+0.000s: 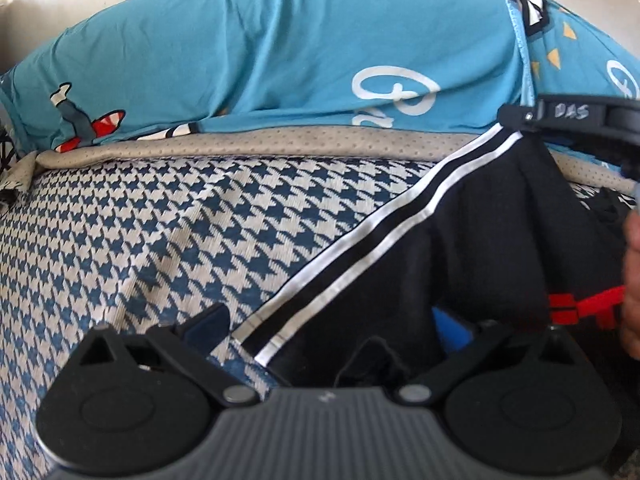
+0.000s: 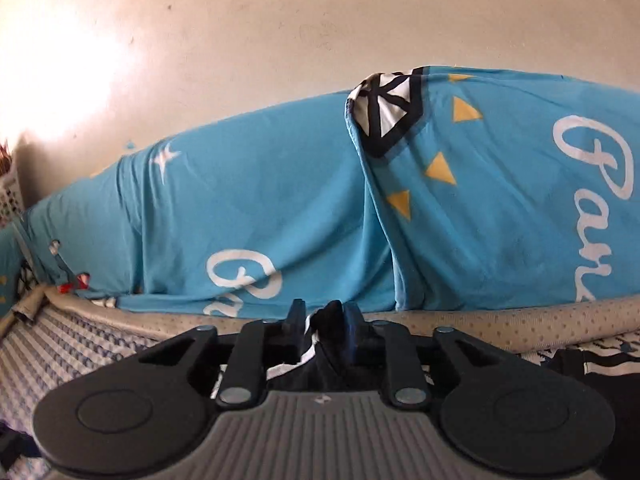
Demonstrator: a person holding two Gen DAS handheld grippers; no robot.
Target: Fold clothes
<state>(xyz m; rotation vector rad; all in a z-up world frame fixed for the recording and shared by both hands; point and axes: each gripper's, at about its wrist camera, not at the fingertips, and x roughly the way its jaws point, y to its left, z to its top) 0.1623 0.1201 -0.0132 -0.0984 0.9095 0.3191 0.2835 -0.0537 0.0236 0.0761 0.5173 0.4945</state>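
1. On the bed, a houndstooth cover [image 1: 132,240] in blue and white carries a black garment [image 1: 480,248] with two white side stripes [image 1: 360,240].
2. Garment position: it lies at the right of the left wrist view, with the striped edge running diagonally from lower centre to upper right. A red pattern [image 1: 580,308] shows on the cloth near the right edge of that view.
3. Left tool [image 1: 328,328]: released. The jaws stand wide apart. The left finger [image 1: 208,324] rests over the houndstooth cover; the right finger, with a blue pad [image 1: 452,328], is partly covered by black cloth. The striped lower edge of the garment lies between the two fingers, not pinched.
4. Right tool [image 2: 320,316]: clenched on the black garment. Black fabric with a white stripe [image 2: 308,356] bunches between the near-closed fingers and hangs below them.
5. The right tool also appears in the left wrist view [image 1: 560,116], at the upper end of the striped edge, where the garment is lifted.
6. A hand [image 1: 632,280] shows at the right edge of the left wrist view; how it grips cannot be told.
7. Behind the bed surface, a blue printed sheet [image 2: 260,208] with white script and yellow triangles covers a raised form. A beige dotted border [image 1: 280,144] runs along its foot.
8. A plain pale wall [image 2: 280,20] stands behind the sheet.
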